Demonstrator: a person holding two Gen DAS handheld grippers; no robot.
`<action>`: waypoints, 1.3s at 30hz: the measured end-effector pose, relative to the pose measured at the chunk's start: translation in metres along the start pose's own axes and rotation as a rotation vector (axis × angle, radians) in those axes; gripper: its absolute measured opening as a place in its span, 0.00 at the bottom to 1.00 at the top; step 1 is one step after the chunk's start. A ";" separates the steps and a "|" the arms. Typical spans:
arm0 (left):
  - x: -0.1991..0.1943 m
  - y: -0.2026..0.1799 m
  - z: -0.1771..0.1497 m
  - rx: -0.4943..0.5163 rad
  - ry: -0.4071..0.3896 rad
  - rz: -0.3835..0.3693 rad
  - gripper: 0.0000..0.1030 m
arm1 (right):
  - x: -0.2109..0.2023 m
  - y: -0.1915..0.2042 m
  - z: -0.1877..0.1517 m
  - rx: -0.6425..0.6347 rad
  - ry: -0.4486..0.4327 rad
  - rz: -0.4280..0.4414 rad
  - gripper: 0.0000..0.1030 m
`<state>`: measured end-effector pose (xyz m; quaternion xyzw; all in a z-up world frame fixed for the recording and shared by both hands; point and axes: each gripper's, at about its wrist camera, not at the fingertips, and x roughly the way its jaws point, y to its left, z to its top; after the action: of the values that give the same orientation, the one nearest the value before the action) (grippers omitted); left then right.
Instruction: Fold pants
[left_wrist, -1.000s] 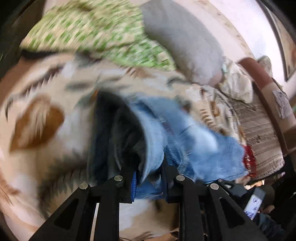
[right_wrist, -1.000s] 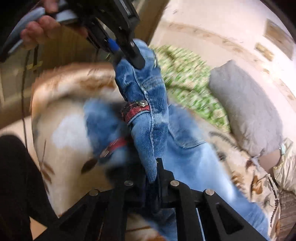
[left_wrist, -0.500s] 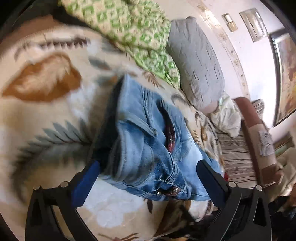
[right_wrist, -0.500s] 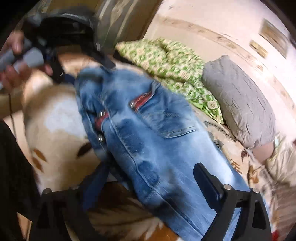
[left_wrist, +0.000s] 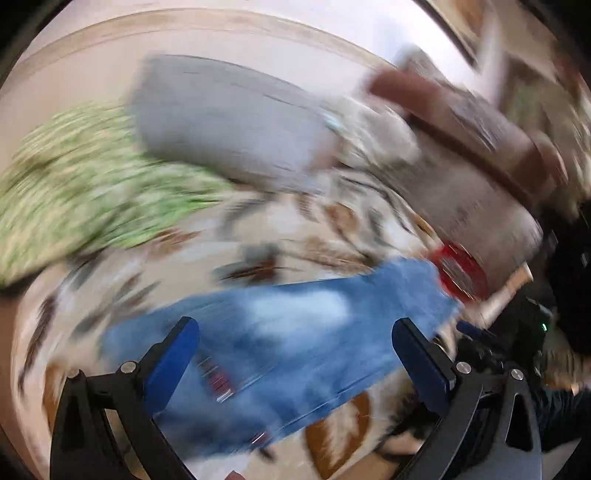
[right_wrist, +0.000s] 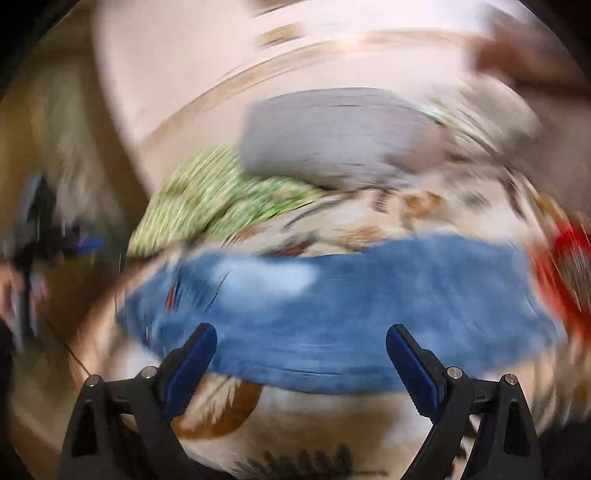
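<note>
on the leaf-patterned bedspread (right_wrist: 229, 406) the blue jeans (right_wrist: 351, 306) lie flat, below a grey pillow (right_wrist: 332, 129); left tool (left_wrist: 295, 354) and right tool (right_wrist: 301, 358) both gape wide, holding nothing.

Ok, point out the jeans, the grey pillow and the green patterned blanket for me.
jeans (right_wrist: 332, 317), right wrist view, middle of the denim.
grey pillow (right_wrist: 332, 133), right wrist view, centre of its face.
green patterned blanket (left_wrist: 81, 184), left wrist view, middle of the blurred fabric.

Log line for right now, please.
left gripper: open, empty | right gripper: open, empty | jeans: flat on blanket | view: blurred
</note>
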<state>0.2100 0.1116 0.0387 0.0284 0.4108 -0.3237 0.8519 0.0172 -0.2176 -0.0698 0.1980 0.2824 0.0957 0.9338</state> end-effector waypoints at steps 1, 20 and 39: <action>0.012 -0.012 0.012 0.039 0.025 -0.030 1.00 | -0.006 -0.012 -0.001 0.050 -0.019 -0.015 0.92; 0.297 -0.259 0.093 0.727 0.549 -0.291 1.00 | 0.006 -0.161 -0.023 0.639 -0.102 -0.078 0.92; 0.433 -0.282 0.081 0.666 0.903 -0.407 1.00 | 0.035 -0.182 0.002 0.673 -0.125 -0.047 0.92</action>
<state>0.2993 -0.3644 -0.1575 0.3495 0.6058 -0.5479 0.4590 0.0593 -0.3722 -0.1619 0.4938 0.2447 -0.0367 0.8336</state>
